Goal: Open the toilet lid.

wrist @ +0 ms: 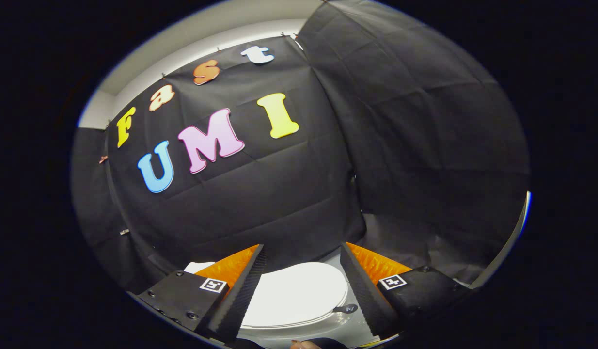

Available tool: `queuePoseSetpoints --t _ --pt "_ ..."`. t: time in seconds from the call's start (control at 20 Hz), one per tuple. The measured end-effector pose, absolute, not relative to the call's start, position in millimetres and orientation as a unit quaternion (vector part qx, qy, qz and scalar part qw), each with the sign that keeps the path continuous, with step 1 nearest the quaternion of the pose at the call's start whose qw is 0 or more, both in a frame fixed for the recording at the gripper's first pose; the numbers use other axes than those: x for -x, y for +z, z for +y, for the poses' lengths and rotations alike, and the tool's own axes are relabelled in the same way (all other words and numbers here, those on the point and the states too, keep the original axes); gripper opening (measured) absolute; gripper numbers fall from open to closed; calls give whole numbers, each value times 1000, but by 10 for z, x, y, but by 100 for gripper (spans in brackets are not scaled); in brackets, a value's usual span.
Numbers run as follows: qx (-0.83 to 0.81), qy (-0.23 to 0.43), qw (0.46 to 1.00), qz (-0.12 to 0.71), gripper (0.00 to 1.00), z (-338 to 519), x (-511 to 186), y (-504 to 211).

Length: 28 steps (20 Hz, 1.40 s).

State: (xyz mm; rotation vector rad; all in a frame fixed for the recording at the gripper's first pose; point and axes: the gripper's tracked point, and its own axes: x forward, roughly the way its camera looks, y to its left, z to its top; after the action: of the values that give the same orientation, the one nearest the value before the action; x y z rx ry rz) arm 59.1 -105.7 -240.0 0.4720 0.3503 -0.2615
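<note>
A white toilet lid lies flat and closed, seen between and below my two fingers. My gripper hangs above it, open, with nothing between the orange-backed, black-padded fingers. A small dark tab sits at the lid's right edge, close to the right finger. Part of the white toilet body peeks out left of the left finger.
Black cloth walls stand close behind and to the right of the toilet. A light grey floor shows around the toilet's base. A bit of a hand appears at the very bottom.
</note>
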Motion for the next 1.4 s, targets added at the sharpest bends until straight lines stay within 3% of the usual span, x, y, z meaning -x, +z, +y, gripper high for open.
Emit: queuePoseSetpoints --t 0.6,1.4 --pt "-391 -192 848 302 98 -1383 -580 -4515" --pt "-600 -193 706 323 96 -1207 -258 -5898"
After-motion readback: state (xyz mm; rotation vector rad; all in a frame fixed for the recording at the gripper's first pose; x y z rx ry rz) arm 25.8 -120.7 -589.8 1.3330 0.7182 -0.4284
